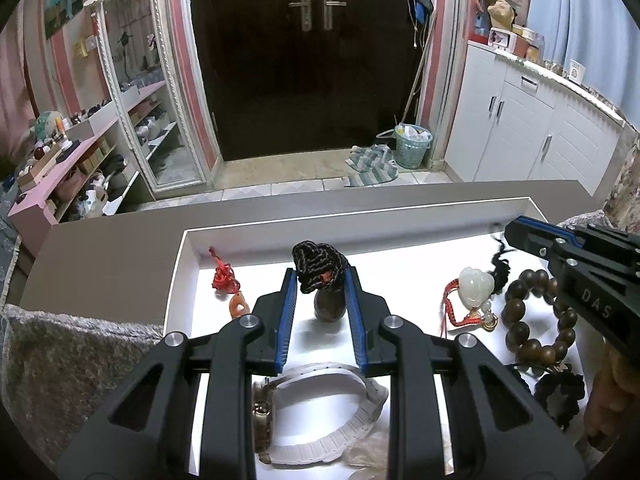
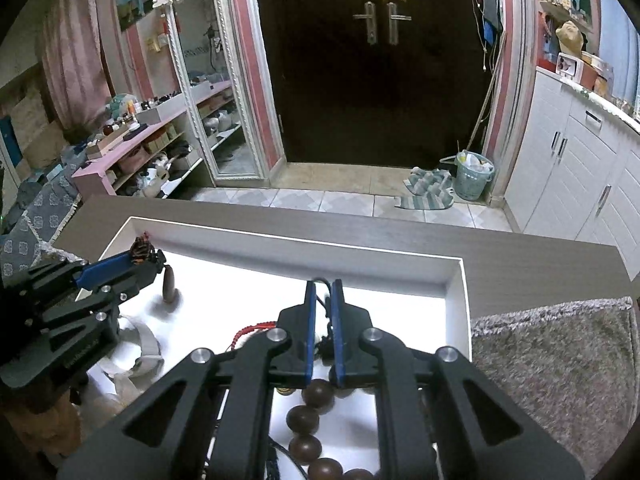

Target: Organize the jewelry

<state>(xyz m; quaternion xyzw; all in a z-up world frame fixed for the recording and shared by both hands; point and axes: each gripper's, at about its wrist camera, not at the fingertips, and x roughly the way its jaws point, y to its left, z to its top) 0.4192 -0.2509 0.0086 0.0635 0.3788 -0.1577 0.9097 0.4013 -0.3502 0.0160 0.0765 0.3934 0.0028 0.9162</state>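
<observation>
A white tray (image 1: 188, 264) holds the jewelry. My left gripper (image 1: 321, 276) is shut on the black knotted cord (image 1: 319, 266) of a brown oval pendant (image 1: 330, 306), which hangs just above the tray floor. My right gripper (image 2: 324, 288) is shut on the thin black cord (image 2: 320, 300) of a white jade pendant (image 1: 475, 285) with red braid (image 1: 450, 308). A brown bead bracelet (image 1: 534, 312) lies at the tray's right. A red knot with an orange pendant (image 1: 230, 288) lies at the left. A white watch (image 1: 320, 412) lies under my left gripper.
The tray sits on a grey-brown table (image 1: 100, 256) with a fuzzy grey mat (image 2: 560, 360) at its sides. A black tasselled piece (image 1: 560, 394) lies at the tray's right front. Beyond are a dark door, a pink shelf and white cabinets.
</observation>
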